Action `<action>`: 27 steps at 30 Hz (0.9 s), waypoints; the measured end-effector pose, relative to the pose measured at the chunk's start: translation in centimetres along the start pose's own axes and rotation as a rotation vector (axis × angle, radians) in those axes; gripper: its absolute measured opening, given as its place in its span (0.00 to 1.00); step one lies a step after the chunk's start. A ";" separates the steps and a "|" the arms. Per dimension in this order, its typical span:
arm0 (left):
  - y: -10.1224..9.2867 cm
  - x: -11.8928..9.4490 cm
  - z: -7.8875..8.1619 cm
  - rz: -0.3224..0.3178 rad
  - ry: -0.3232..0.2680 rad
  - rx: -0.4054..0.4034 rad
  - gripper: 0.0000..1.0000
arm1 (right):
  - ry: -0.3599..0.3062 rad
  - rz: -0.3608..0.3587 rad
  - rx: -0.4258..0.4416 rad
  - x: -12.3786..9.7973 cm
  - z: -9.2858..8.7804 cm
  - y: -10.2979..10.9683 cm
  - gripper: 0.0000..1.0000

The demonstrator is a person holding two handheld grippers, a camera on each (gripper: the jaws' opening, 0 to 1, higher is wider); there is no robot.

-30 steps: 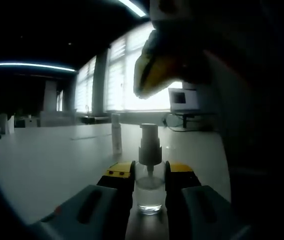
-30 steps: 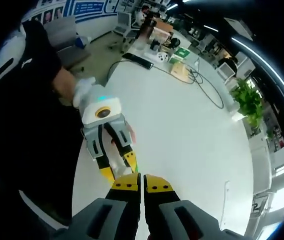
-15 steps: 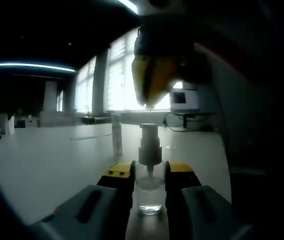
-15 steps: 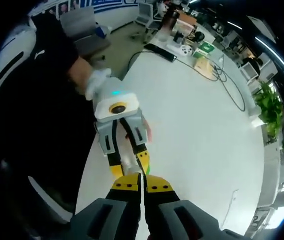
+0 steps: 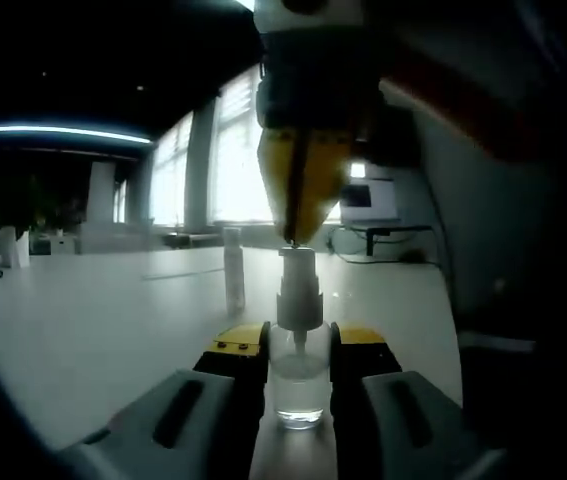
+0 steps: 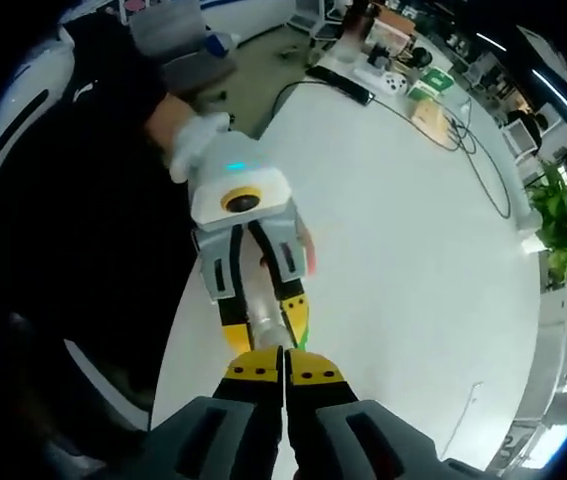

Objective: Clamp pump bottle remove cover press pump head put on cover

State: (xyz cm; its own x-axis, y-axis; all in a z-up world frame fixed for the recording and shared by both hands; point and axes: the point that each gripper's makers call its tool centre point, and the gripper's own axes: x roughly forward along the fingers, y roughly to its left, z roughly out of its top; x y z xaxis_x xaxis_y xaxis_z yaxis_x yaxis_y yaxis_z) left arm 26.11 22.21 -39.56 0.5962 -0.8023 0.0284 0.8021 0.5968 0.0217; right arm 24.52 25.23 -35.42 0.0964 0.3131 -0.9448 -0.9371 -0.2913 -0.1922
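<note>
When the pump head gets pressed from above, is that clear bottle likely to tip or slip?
Probably not tip: the left gripper clamps the pump bottle on both sides. It looks small, clear and nearly empty, so likely light. The right gripper sits centred over the pump head, so the push should run straight down.

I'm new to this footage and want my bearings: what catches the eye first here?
In the left gripper view, a small clear pump bottle stands clamped between the left gripper's yellow-tipped jaws on a white table. The right gripper, shut, comes down from above with its tips on the pump head. A slim cover stands on the table behind.
</note>
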 end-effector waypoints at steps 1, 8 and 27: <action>0.0 0.0 0.0 0.000 0.000 0.001 0.15 | 0.000 0.001 0.002 0.0 0.0 0.0 0.00; 0.1 0.0 0.0 0.000 0.000 0.000 0.15 | 0.033 0.016 -0.006 0.1 -0.2 0.1 0.00; 0.1 0.0 -0.1 -0.001 -0.001 -0.002 0.15 | 0.186 0.143 -0.049 0.5 -0.2 0.0 0.00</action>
State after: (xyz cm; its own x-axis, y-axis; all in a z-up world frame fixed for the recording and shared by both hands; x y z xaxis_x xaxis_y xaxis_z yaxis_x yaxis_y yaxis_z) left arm 26.22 22.24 -39.62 0.5953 -0.8029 0.0295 0.8028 0.5959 0.0202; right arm 24.60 25.16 -35.92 0.0277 0.0952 -0.9951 -0.9289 -0.3654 -0.0608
